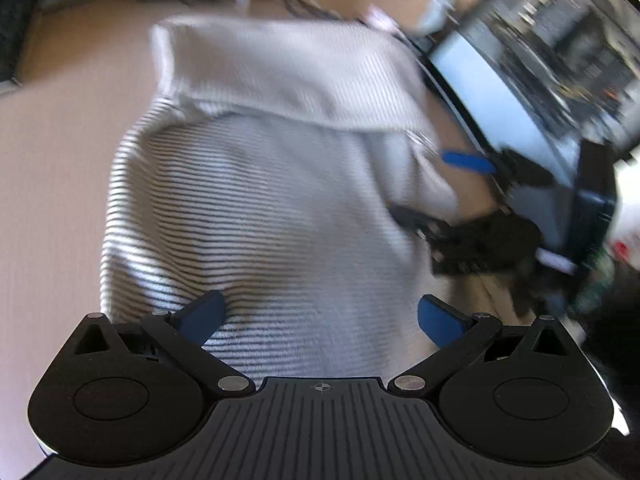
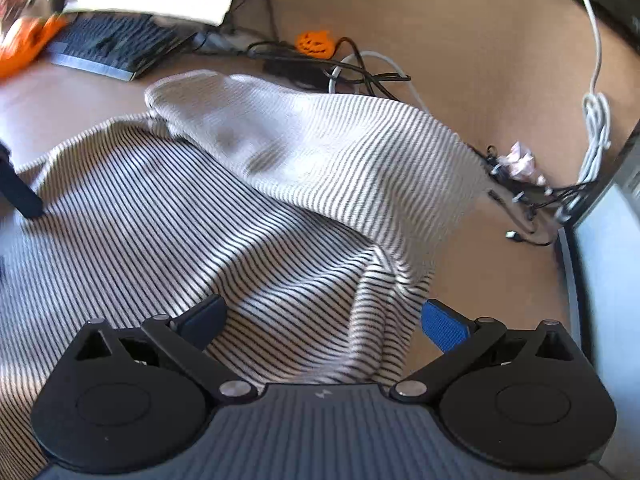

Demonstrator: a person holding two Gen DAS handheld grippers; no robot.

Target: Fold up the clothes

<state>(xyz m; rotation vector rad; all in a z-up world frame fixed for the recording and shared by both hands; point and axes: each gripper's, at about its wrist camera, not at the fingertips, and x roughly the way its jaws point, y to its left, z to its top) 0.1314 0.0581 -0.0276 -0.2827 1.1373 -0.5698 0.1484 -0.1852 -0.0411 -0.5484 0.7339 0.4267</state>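
Two grippers: we hold the left (image 1: pixel 320 316) and the right (image 2: pixel 324 318) spread wide, pinching nothing.
Shirt (image 2: pixel 248 216): stripy, folded on our table (image 2: pixel 480 60).

White shirt (image 2: pixel 248 216) with thin black stripes; tan table (image 2: pixel 480 60); orange pumpkin (image 2: pixel 314 44); blue-padded black claws.

Bright daylight, soft shadows; left view motion-blurred, right sharper, fisheye-curved edges.
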